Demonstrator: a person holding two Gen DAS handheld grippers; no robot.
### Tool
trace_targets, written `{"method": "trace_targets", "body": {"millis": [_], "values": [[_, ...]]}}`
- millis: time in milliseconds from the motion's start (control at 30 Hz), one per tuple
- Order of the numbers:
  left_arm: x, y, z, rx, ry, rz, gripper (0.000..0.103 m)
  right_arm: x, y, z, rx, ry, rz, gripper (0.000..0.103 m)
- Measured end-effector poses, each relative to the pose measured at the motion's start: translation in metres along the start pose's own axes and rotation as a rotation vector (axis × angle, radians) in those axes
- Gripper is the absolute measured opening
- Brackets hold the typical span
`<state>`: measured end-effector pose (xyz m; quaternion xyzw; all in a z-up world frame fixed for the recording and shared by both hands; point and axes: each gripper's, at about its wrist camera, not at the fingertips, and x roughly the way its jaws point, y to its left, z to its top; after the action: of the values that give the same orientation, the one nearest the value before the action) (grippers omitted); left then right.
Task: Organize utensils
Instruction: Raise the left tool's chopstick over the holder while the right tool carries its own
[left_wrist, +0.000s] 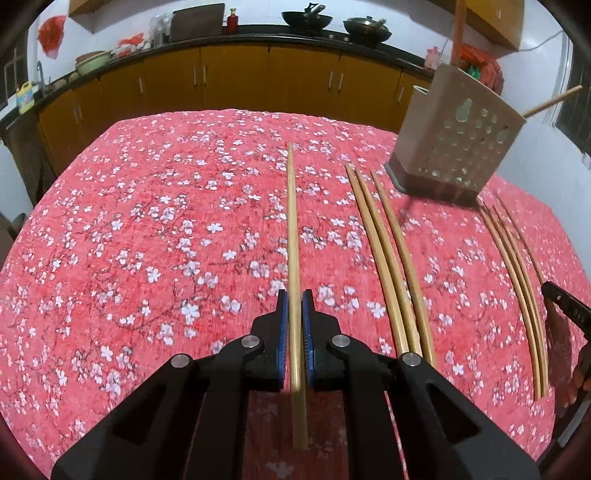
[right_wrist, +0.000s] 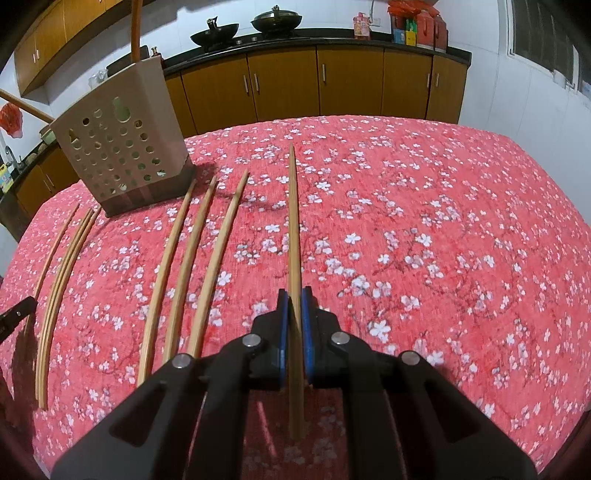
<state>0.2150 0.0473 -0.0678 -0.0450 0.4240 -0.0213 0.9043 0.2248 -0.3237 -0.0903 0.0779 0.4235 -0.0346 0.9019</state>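
Observation:
My left gripper (left_wrist: 294, 299) is shut on a bamboo chopstick (left_wrist: 292, 221) that points forward over the red floral tablecloth (left_wrist: 147, 240). My right gripper (right_wrist: 294, 297) is shut on another bamboo chopstick (right_wrist: 293, 221), also pointing forward. A beige perforated utensil holder (left_wrist: 454, 136) stands at the far right of the left wrist view; in the right wrist view the holder (right_wrist: 122, 147) is at the far left. Loose chopsticks (left_wrist: 384, 251) lie between the two grippers, and they also show in the right wrist view (right_wrist: 188, 266). More chopsticks (left_wrist: 517, 280) lie further right.
Behind the table runs a counter with yellow cabinets (left_wrist: 236, 77), woks (left_wrist: 306, 20) and bottles. A wooden-handled utensil (left_wrist: 552, 100) sticks out of the holder. The other gripper's tip (left_wrist: 565, 304) shows at the right edge of the left wrist view.

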Motion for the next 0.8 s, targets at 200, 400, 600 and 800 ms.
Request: {"method": "trace_targets", "body": {"millis": [200,400,600,800], "values": [[-0.002,0.001,0.000,-0.008,-0.001,-0.006,0.008,-0.001,-0.003,0.000,0.005,-0.003,0.007,0.008],[-0.014,0.003,0.003,-0.032,-0.020,-0.025,0.008,-0.028,-0.012,0.003,0.026,-0.066,0.015,0.008],[-0.048,0.002,0.020,-0.015,-0.115,-0.036,0.008,-0.067,-0.021,0.021,0.044,-0.173,0.018,0.008],[-0.075,-0.001,0.038,-0.025,-0.205,-0.067,0.008,-0.096,-0.019,0.040,0.043,-0.276,0.030,0.008]]}}
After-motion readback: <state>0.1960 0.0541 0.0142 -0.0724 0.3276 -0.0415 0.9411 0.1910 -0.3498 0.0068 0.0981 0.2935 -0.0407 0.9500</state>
